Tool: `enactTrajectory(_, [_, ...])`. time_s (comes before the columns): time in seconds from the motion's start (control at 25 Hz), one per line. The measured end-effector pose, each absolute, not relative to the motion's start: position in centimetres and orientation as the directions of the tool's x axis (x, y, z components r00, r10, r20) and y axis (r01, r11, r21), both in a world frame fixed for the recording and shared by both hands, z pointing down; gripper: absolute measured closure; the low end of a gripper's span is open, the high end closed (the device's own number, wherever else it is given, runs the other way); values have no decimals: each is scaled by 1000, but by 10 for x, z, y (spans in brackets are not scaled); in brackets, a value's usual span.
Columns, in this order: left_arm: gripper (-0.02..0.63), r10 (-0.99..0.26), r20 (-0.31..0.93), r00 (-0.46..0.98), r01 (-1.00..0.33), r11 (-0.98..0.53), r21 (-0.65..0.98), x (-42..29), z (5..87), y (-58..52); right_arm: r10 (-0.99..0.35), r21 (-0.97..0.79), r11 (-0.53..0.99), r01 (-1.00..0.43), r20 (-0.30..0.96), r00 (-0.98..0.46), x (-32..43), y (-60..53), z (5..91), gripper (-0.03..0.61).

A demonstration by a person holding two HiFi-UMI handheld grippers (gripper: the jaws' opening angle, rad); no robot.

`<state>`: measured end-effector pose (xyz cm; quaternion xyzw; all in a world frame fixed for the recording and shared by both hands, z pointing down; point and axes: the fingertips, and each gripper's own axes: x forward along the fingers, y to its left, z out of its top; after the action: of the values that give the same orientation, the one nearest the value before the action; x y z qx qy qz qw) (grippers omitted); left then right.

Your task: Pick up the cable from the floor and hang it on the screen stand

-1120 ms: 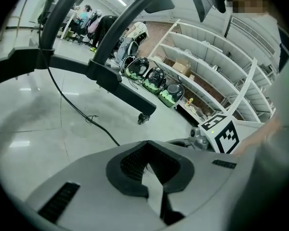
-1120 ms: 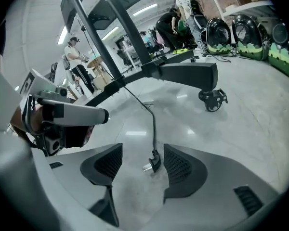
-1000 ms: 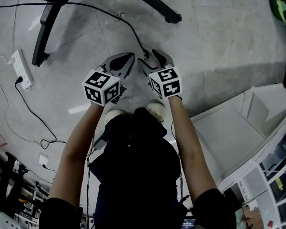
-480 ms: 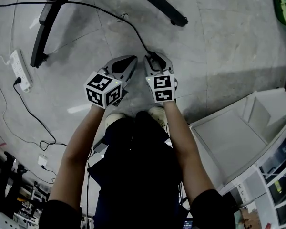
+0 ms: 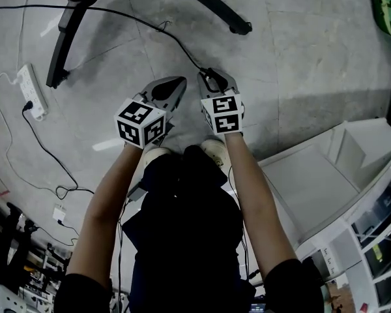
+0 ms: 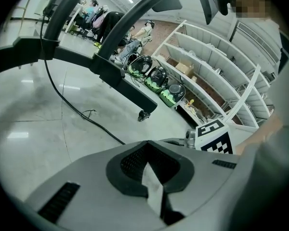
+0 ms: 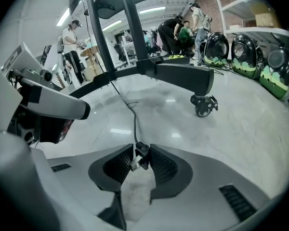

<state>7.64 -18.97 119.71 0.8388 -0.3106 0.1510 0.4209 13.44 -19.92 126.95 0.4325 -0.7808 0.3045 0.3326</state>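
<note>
Grasping step: our right gripper [image 7: 140,153] has just been closing, pads clamped on the plug end of the thin black cable [image 7: 134,126] lying on the grey concrete floor [image 5: 300,57]. Left gripper [image 6: 147,146] jaws together, empty. Next, we judge, lift toward the black wheeled screen stand [image 5: 59,44]

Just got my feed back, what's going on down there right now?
A person is bent over the grey concrete floor with a two-jaw gripper in each hand. The right gripper has just been closing its jaws and now pinches the plug end of the thin black cable, which lies along the floor towards the black wheeled screen stand. The left gripper is shut and empty beside it. Nothing is hung yet.
</note>
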Motion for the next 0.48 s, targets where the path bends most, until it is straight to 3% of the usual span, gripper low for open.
enactTrajectory(0.48, [609,-409,530,743,-668,-401,627,75,1133,-185,-452,-187,441,-878,799,-397,137,-200,1195,462])
